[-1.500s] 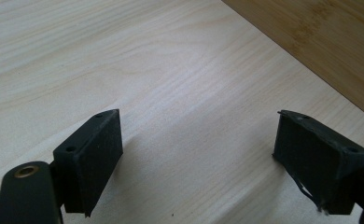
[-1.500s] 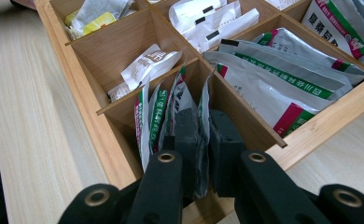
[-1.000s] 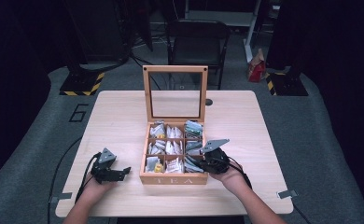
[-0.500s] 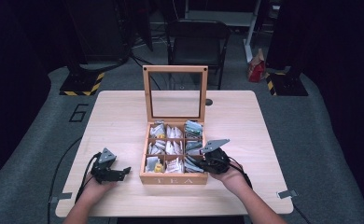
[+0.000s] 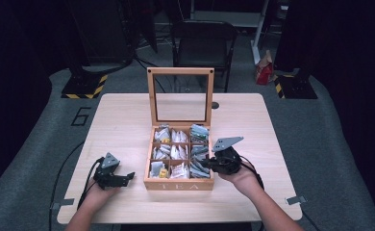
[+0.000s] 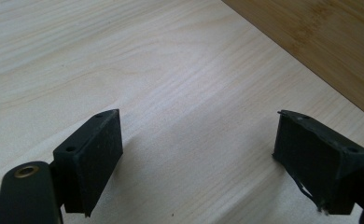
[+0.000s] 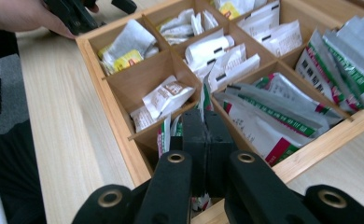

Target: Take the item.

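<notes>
A wooden tea box (image 5: 178,185) stands open mid-table, its compartments full of sachets. My right gripper (image 5: 204,166) reaches into the front right compartment from the right. In the right gripper view its jaws (image 7: 207,122) are pressed together on a thin white, green and red tea sachet (image 7: 203,99) that stands on edge among others. My left gripper (image 5: 126,178) rests on the table left of the box, pointing at it. Its jaws (image 6: 196,126) stand wide apart over bare wood, with the box wall (image 6: 320,42) just ahead.
The glass lid (image 5: 181,96) stands upright at the back of the box. A small dark knob (image 5: 215,105) lies on the table (image 5: 272,125) behind it. A black chair (image 5: 202,43) stands beyond the far edge. My left hand (image 7: 26,16) shows past the box.
</notes>
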The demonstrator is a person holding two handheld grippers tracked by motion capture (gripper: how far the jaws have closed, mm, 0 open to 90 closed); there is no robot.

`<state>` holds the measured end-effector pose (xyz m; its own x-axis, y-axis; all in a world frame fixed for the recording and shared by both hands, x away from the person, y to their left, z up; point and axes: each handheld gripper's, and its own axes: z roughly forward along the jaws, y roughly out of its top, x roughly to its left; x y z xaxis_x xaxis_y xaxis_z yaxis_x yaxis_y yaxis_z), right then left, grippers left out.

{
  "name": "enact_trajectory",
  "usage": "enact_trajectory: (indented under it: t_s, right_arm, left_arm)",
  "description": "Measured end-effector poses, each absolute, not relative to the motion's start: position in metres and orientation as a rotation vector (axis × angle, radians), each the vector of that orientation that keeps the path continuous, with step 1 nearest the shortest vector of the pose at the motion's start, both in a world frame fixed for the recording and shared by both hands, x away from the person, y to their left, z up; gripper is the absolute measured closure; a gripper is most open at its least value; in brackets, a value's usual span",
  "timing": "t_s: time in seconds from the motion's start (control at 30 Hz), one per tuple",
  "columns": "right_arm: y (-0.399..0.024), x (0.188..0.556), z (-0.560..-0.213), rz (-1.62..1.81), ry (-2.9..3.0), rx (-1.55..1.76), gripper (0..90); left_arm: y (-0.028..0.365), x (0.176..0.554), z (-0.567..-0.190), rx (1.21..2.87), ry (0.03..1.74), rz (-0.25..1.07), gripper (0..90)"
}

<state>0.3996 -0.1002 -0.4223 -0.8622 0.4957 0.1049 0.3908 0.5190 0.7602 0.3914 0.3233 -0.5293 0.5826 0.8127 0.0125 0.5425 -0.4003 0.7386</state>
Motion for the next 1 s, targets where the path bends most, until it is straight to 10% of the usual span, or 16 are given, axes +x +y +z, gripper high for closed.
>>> enact_trajectory:
  t_s: [1.0]
  right_arm:
    - [-0.111, 0.402, -0.383, 1.332, 2.555, 0.727, 89.6]
  left_arm:
    - [0.323, 0.391, -0.529, 2.104, 1.080, 0.482, 15.1]
